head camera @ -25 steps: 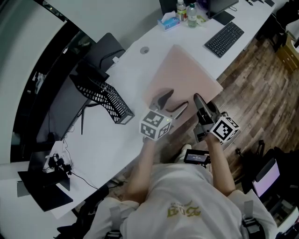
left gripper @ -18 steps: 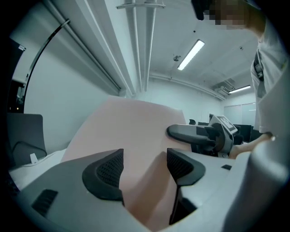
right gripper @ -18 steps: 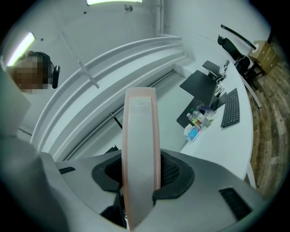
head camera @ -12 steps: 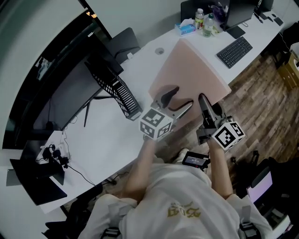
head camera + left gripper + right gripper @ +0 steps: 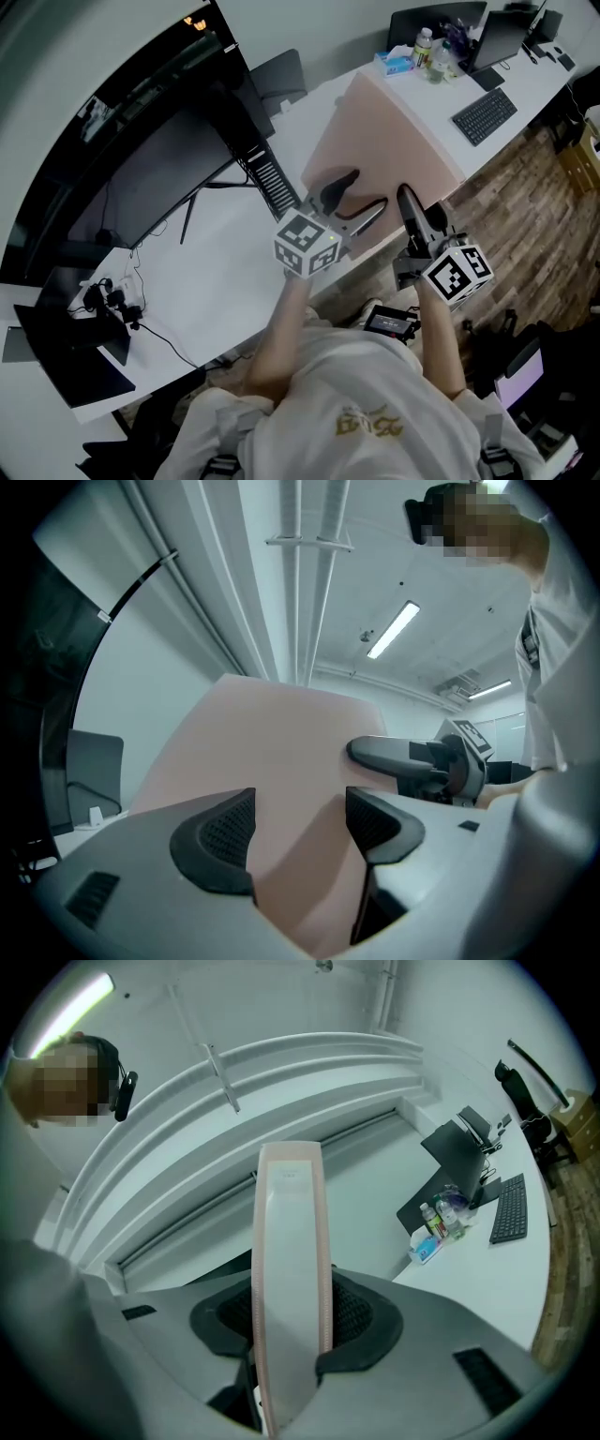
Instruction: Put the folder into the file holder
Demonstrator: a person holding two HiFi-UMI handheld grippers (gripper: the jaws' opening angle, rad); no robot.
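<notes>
A large pink folder [image 5: 389, 141] is held up above the white desk [image 5: 225, 272], seen edge-on in the right gripper view [image 5: 291, 1241]. My right gripper [image 5: 412, 214] is shut on its near edge, with both pads [image 5: 352, 1312] pressed to its sides. The left gripper [image 5: 354, 200] is open at the folder's near left part. The folder's broad face [image 5: 272, 761] fills the gap between its spread pads [image 5: 220, 832]; I see no pad pressing on it. The black mesh file holder [image 5: 275, 180] stands on the desk just left of the folder.
A keyboard [image 5: 483, 114], bottles [image 5: 431, 47] and a tissue box [image 5: 394, 64] sit at the desk's far right. A dark monitor panel [image 5: 141, 169] stands left of the holder, a chair [image 5: 281, 70] behind it. Wood floor [image 5: 525, 206] lies to the right.
Both grippers have risen together with the folder, which now stands higher over the desk. The file holder and desk have slid up and right in the head view.
</notes>
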